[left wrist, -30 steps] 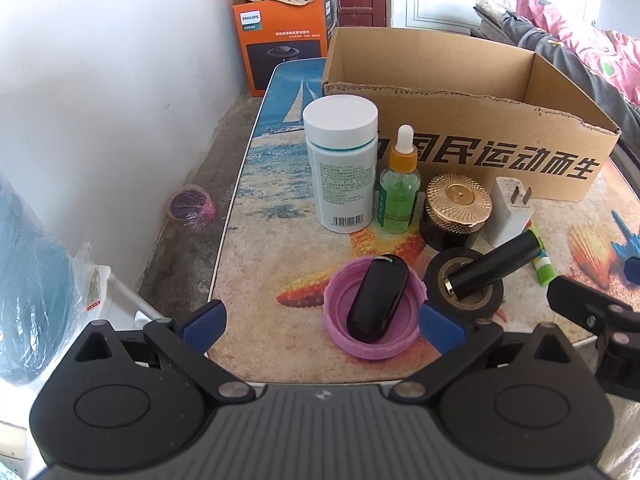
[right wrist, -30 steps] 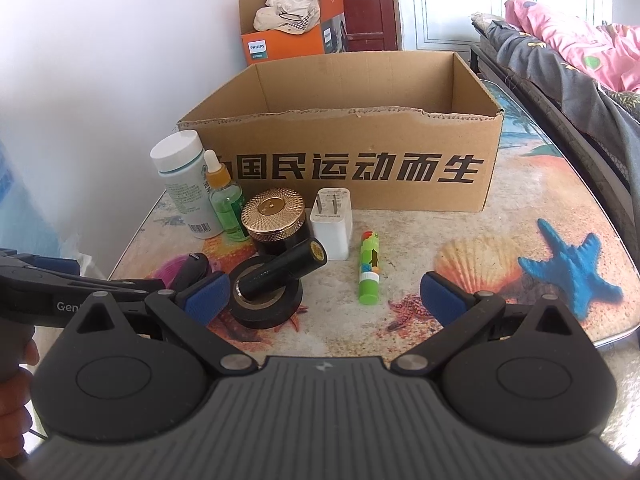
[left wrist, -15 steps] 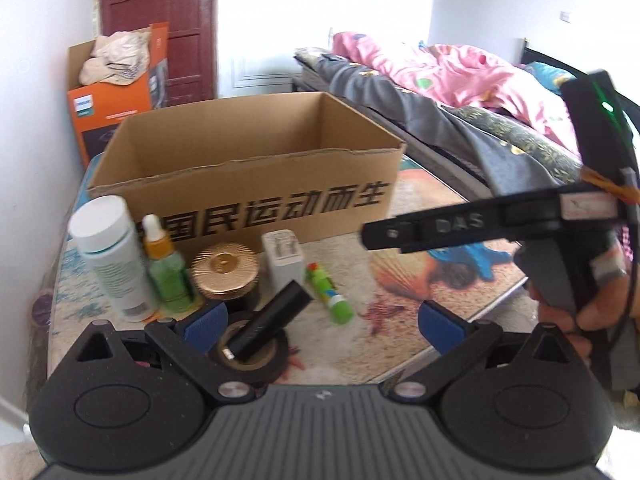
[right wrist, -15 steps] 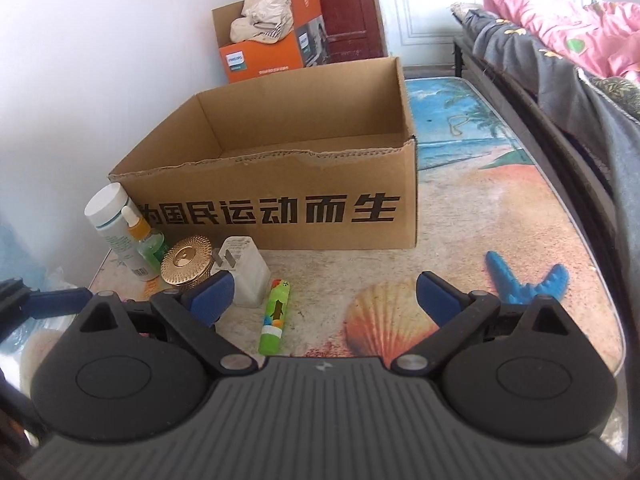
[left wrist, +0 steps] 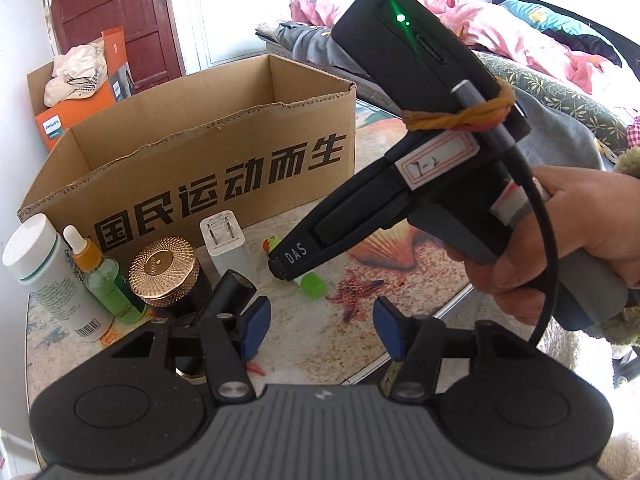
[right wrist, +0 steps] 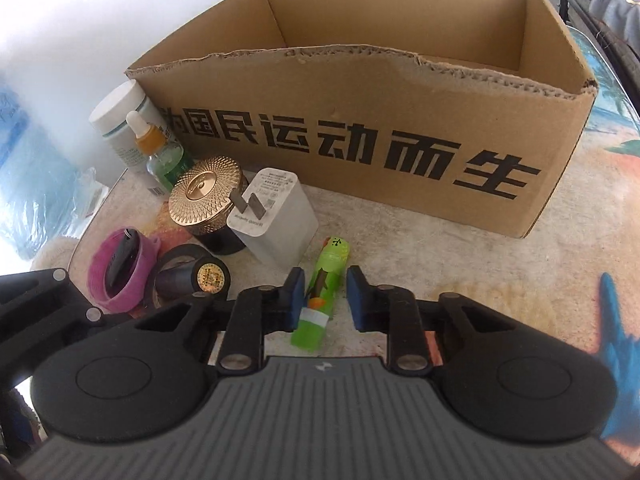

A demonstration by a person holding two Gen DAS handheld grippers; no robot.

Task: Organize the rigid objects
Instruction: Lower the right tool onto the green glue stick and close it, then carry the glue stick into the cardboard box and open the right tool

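A green glue stick lies on the seashell-print table in front of the brown cardboard box. My right gripper is down over the stick and shut on its middle. In the left wrist view the right gripper reaches down to the glue stick, held by a hand. My left gripper hovers above bare table; its jaws are closing with nothing between them. A black cylinder on a tape roll lies just left of its left finger.
Left of the stick stand a white charger, a gold-lidded jar, a green dropper bottle and a white bottle. A pink lid holds a black object. A bed lies beyond the table's right edge.
Both grippers' jaws have narrowed. The right gripper came down and forward over the glue stick. The left wrist view swung right, and the right gripper now fills it.
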